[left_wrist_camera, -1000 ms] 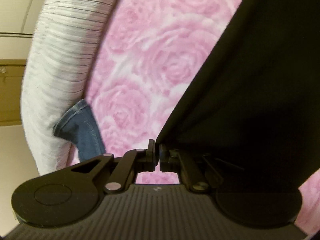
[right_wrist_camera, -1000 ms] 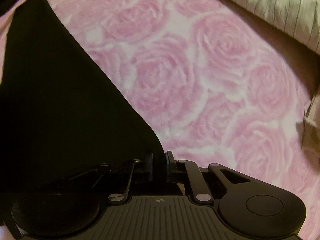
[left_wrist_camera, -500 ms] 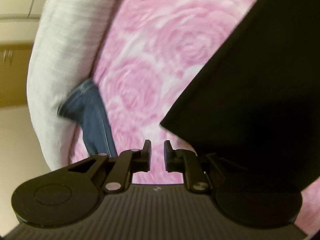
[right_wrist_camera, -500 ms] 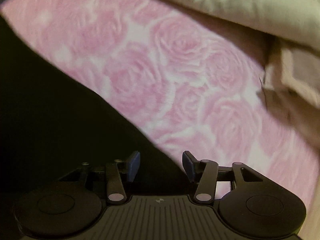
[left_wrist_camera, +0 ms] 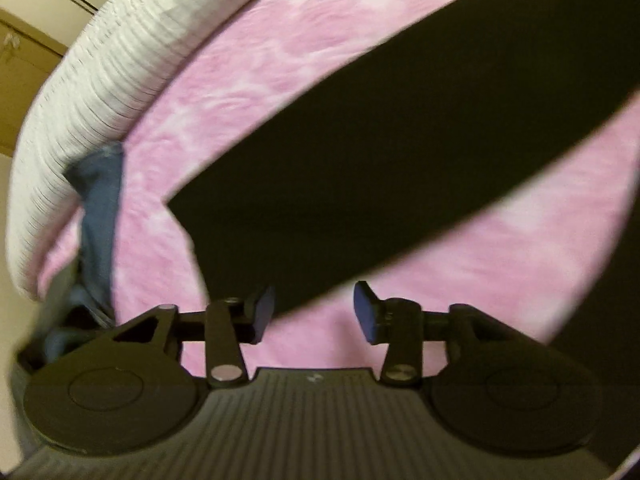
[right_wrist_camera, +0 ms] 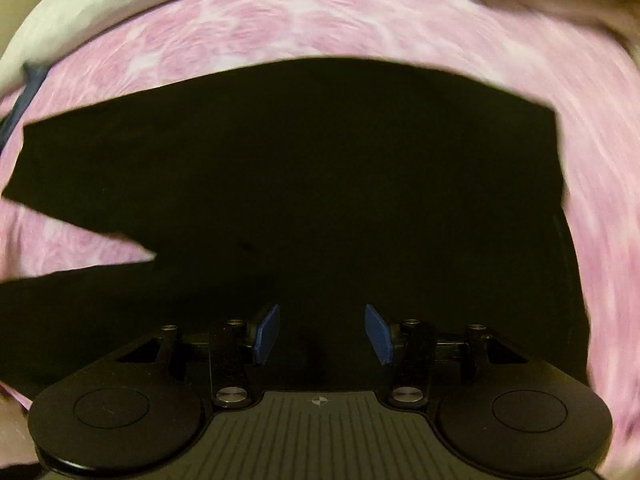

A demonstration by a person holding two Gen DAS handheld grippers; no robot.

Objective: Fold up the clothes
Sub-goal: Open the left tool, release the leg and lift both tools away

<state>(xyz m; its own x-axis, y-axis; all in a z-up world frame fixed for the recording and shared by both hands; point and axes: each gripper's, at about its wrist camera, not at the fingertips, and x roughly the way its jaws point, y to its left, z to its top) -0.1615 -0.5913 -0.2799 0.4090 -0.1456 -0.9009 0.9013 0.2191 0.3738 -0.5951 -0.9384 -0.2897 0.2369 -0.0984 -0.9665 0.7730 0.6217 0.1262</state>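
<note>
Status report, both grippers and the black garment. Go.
Left gripper and right gripper open, empty. Black garment flat on pink rose blanket. Nothing obstructing.

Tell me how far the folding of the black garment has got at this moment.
Done: the black garment lies flat on the pink rose blanket, apparently with one fold laid; blur hides the layers. In hand: nothing. The left claw and right claw have just been opening, with nothing between the jaws. Left: probably further folds, plus the blue denim piece at the blanket's edge.
</note>
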